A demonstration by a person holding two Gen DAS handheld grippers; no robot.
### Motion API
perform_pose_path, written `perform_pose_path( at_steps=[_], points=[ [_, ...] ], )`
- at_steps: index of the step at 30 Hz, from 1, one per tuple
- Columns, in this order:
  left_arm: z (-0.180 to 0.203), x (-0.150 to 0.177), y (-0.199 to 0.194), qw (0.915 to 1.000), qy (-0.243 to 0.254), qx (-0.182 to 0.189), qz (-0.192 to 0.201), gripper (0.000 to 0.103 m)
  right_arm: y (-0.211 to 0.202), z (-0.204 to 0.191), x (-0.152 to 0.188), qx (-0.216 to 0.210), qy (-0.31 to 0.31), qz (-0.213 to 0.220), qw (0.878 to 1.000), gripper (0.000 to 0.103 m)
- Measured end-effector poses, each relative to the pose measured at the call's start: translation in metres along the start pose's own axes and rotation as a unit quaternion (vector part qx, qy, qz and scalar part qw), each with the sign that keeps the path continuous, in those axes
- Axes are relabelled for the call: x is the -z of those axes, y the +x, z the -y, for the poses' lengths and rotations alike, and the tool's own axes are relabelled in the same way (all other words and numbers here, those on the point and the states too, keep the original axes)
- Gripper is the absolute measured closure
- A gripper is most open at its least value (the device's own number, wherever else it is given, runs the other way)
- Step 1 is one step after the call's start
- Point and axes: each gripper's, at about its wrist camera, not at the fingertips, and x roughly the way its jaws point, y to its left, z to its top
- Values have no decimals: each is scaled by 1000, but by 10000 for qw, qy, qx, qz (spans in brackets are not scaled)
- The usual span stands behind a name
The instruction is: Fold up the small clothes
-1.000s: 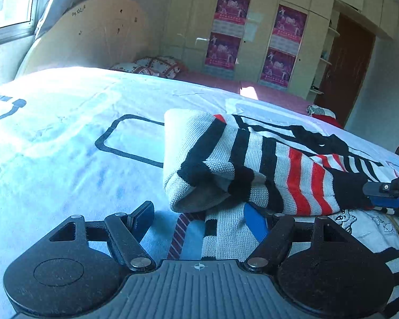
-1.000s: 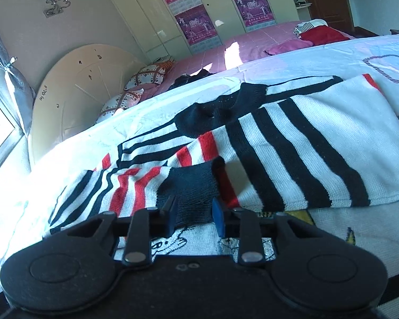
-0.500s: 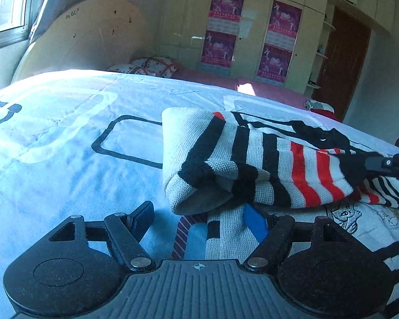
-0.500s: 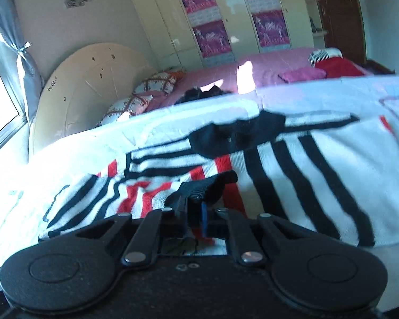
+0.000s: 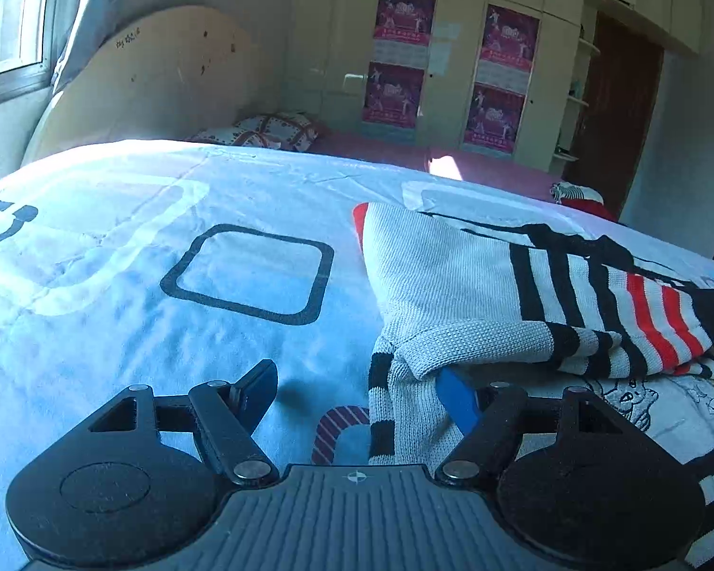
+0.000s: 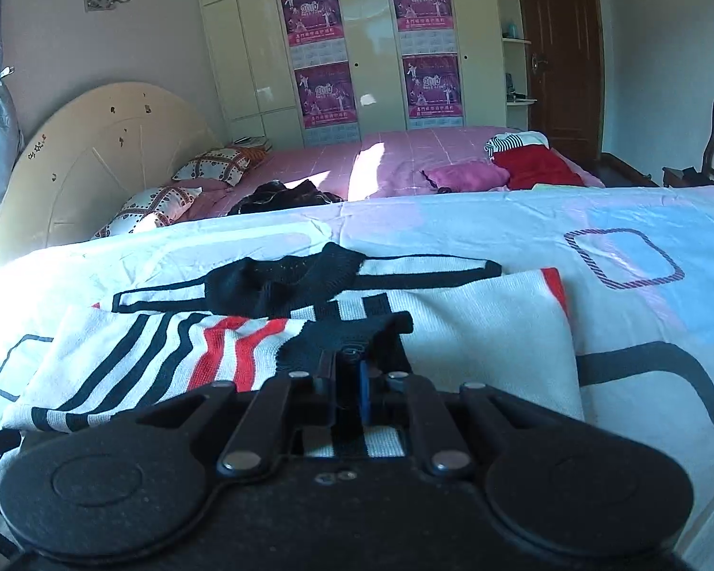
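Your striped knit sweater (image 6: 476,328) lies spread on the bed (image 5: 119,285), partly folded over itself. It is soft, light and limp, so expect it to sag and drag; take it at hems and cuffs. Your right hand-held gripper (image 6: 350,380) has just closed and pinches the black cuff (image 6: 352,333). Your left hand-held gripper (image 5: 357,390) stands spread, one finger (image 5: 457,395) under a knit fold, gripping nothing.

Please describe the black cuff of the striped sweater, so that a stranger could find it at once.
On the pale blue bedspread lies a striped knitted sweater. Its sleeve ends in a plain black cuff, pinched in the right claw, beside red stripes.
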Motion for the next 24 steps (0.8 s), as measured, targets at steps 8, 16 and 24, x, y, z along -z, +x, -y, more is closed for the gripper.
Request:
perform_pose_path(
  at_steps=[8,16,24],
  points=[
    [-8,0,4,9999,20,69,-142,37,20,9,23,229,-153,-503,9984,92],
    [21,-32,-19,9967,507,570,268,37,-18,-13,12,-81,-725,-74,9973,93],
    [88,-16,41,9887,1272,793,-85,36,26,-51,33,124,-1862,-575,9807,96]
  ],
)
